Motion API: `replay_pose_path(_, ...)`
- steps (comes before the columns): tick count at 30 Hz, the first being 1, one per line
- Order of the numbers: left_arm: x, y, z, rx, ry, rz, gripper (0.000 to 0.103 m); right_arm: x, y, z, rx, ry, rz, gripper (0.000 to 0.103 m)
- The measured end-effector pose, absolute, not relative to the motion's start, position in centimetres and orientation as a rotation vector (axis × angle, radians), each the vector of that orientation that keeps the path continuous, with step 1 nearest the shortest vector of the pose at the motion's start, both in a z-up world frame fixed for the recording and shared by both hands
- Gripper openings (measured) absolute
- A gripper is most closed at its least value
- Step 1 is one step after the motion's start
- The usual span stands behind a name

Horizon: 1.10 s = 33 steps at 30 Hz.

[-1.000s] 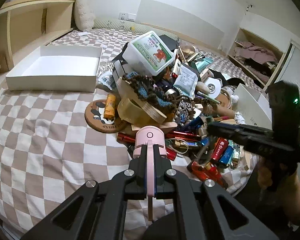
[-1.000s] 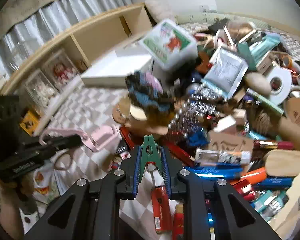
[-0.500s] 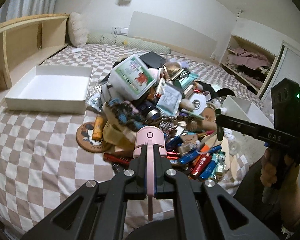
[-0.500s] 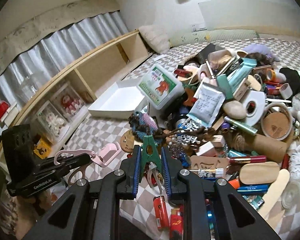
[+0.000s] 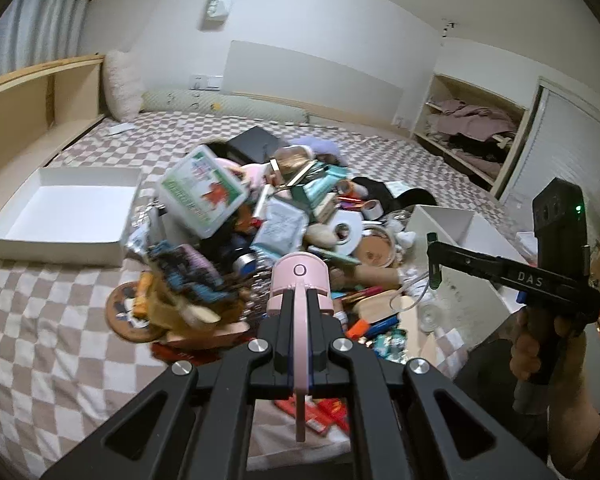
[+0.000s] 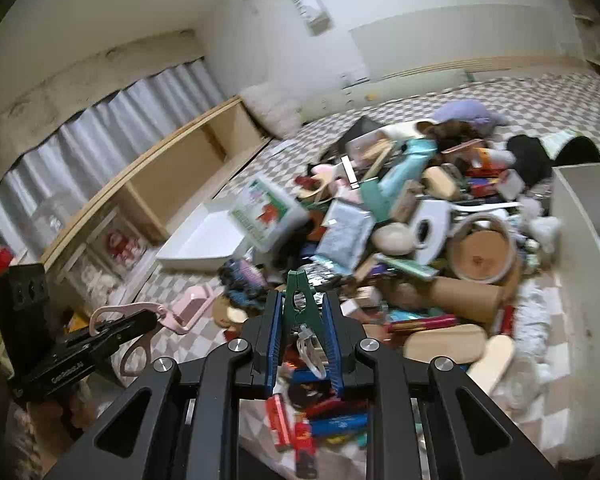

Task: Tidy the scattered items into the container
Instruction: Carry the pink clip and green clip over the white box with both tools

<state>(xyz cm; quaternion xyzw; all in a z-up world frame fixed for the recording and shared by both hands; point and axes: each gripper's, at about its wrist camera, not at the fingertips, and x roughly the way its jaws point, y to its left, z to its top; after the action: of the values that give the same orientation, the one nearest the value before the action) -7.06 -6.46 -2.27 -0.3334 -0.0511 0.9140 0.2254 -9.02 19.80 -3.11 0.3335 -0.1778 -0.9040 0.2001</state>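
My left gripper (image 5: pixel 299 312) is shut on a pink handled tool (image 5: pixel 299 280), held above the bed; it also shows in the right wrist view (image 6: pixel 188 308). My right gripper (image 6: pixel 300 312) is shut on a green clip (image 6: pixel 299 300) with a clear loop hanging under it; this gripper shows at the right of the left wrist view (image 5: pixel 434 258). A big pile of scattered items (image 5: pixel 276 224) covers the checked bed. An empty white box (image 5: pixel 64 208) lies to the pile's left. A second white box (image 5: pixel 460 232) stands at its right.
A wooden shelf unit (image 6: pixel 172 168) runs along the bed's left side with curtains behind. A white-lidded tub (image 5: pixel 202 196) tops the pile. An open closet (image 5: pixel 472 136) stands at the far right. Lighters and pens (image 6: pixel 300 420) lie near the bed's front edge.
Both grippers have risen and pulled back from the pile, each still holding its item. The views now tilt up and show more of the room.
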Motion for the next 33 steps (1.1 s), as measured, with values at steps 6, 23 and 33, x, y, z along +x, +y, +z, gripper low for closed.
replay_pose_path(6,-7.5,-2.8,-1.5,-0.891,-0.138,2.476,0.004,-8.2,24.4,-2.6,0.912,-0.56,-2.599,0.021)
replay_pose_path(23,-9.0,9.3,1.2,-0.793,-0.046,2.346,0.004,-4.3,38.1,0.7,0.762,-0.7,-2.828,0.021)
replay_pose_path(33,-9.3,15.9,1.3,-0.782,0.002,2.259,0.004,-1.3,45.7,0.4,0.731,-0.797,-2.965,0.021)
